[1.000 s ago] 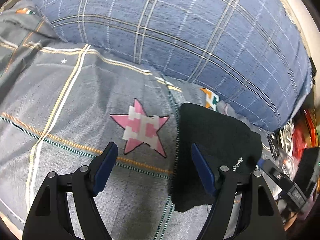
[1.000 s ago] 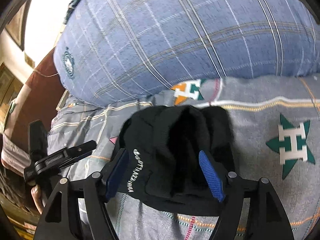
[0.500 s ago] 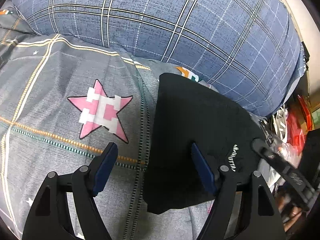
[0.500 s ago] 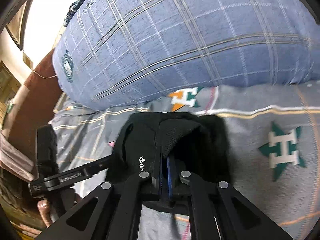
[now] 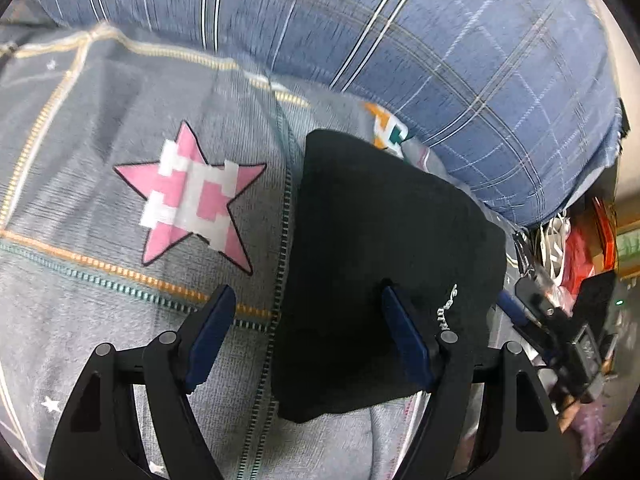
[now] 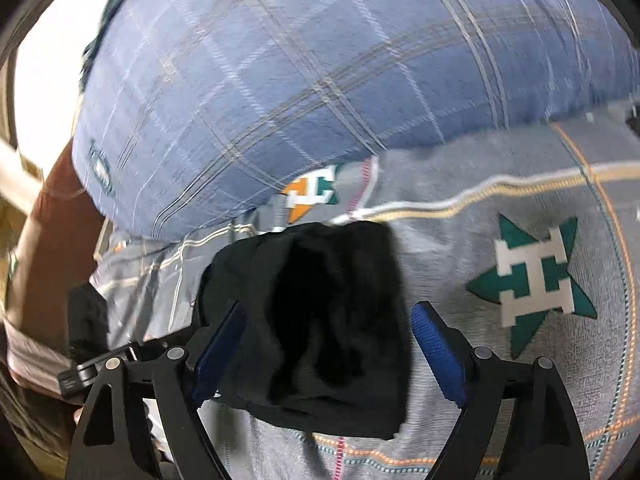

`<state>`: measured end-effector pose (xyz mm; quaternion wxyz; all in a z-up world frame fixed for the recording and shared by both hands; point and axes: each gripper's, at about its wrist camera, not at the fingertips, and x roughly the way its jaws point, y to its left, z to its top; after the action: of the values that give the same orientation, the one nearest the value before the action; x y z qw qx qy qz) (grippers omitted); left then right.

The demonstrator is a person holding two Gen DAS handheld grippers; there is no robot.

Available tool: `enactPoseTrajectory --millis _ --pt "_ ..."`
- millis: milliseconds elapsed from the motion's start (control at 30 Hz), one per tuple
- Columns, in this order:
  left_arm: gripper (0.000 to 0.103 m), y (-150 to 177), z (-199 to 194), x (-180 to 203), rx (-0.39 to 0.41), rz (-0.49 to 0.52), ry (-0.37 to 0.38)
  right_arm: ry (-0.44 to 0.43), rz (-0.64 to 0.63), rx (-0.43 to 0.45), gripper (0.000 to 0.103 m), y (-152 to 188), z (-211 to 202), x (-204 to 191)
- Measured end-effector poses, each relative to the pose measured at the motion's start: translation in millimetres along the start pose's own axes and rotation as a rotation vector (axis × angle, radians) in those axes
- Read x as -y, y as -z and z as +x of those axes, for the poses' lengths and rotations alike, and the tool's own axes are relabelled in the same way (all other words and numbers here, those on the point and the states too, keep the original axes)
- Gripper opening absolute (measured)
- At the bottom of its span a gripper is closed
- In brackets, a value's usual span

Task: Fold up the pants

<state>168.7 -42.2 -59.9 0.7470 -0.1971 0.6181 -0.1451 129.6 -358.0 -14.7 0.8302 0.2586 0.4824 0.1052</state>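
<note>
The black pants (image 5: 384,264) lie folded into a compact bundle on the grey star-patterned bedspread (image 5: 120,320). They also show in the right wrist view (image 6: 320,320), rumpled on top. My left gripper (image 5: 308,332) is open, its left finger over the bedspread and its right finger (image 5: 404,340) above the bundle's near part. My right gripper (image 6: 328,348) is open with its blue-padded fingers on either side of the bundle, holding nothing. The right gripper (image 5: 560,320) also shows at the right edge of the left wrist view.
A large blue plaid pillow (image 5: 400,40) lies just behind the pants; it fills the top of the right wrist view (image 6: 320,80). Clutter of bags and red items (image 5: 580,240) sits off the bed's right side. A brown headboard (image 6: 52,220) is at the left.
My right gripper was shut on the pants half a second ago and has opened, letting the bundle rest on the bed. The left gripper shifted slightly and stayed open.
</note>
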Motion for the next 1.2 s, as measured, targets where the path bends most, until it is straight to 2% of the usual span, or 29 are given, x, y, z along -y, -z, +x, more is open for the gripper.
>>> enactPoseTrajectory --millis 100,167,267,367,533,633,700,800,867,900,933,967,1000,1033,1067,1200 --pt "0.076 -1.0 4.6 -8.4 0.032 -0.065 0.078 -0.050 0.084 -0.089 0.087 -5.8 23.2 13.6" --pt "0.076 6.3 6.5 -8.2 0.044 -0.075 0.048 -0.075 0.099 -0.123 0.087 -4.1 34.5 13.6" --pt "0.075 9.6 6.6 -3.4 0.030 -0.058 0.069 -0.106 0.065 -0.151 0.088 0.8 40.8 2.5" --pt "0.075 12.9 0.0 -0.7 0.058 -0.054 0.059 -0.120 0.041 -0.148 0.093 3.0 40.4 -5.2" --pt "0.075 12.8 1.9 0.9 0.046 -0.043 0.063 -0.099 0.022 -0.140 0.094 4.8 38.8 -9.5" --pt "0.075 9.3 2.0 2.7 0.052 -0.036 0.051 -0.142 0.048 -0.104 0.095 1.5 25.5 -0.8" --pt "0.075 10.4 5.6 2.4 0.048 -0.035 0.044 -0.158 0.048 -0.100 0.100 2.2 25.2 -2.8" --pt "0.076 11.4 9.8 4.1 0.041 -0.030 0.038 -0.100 -0.041 -0.162 0.102 10.1 42.8 -20.1" --pt "0.075 12.6 9.3 5.9 0.053 -0.017 0.021 -0.014 -0.128 -0.186 0.102 17.7 54.6 -32.7" --pt "0.072 13.3 9.0 7.5 0.059 -0.009 0.011 0.058 -0.168 -0.186 0.097 21.8 59.9 -38.7" --pt "0.062 14.6 8.4 10.0 0.064 0.005 0.004 0.096 -0.195 -0.179 0.094 25.3 62.1 -43.0" --pt "0.056 15.6 7.5 12.5 0.066 0.017 0.012 0.129 -0.223 -0.157 0.085 27.9 60.5 -49.0" --pt "0.054 16.6 6.3 15.6 0.071 0.026 0.005 0.132 -0.237 -0.148 0.079 29.1 58.3 -52.1" --pt "0.050 18.2 4.1 19.7 0.085 0.043 -0.009 0.132 -0.260 -0.136 0.065 30.7 53.9 -58.2" --pt "0.048 19.6 2.6 23.2 0.095 0.060 -0.019 0.140 -0.273 -0.125 0.056 32.3 51.0 -60.3" --pt "0.037 23.7 -6.7 34.4 0.135 0.109 -0.036 0.136 -0.291 -0.094 0.033 34.5 39.0 -65.2"
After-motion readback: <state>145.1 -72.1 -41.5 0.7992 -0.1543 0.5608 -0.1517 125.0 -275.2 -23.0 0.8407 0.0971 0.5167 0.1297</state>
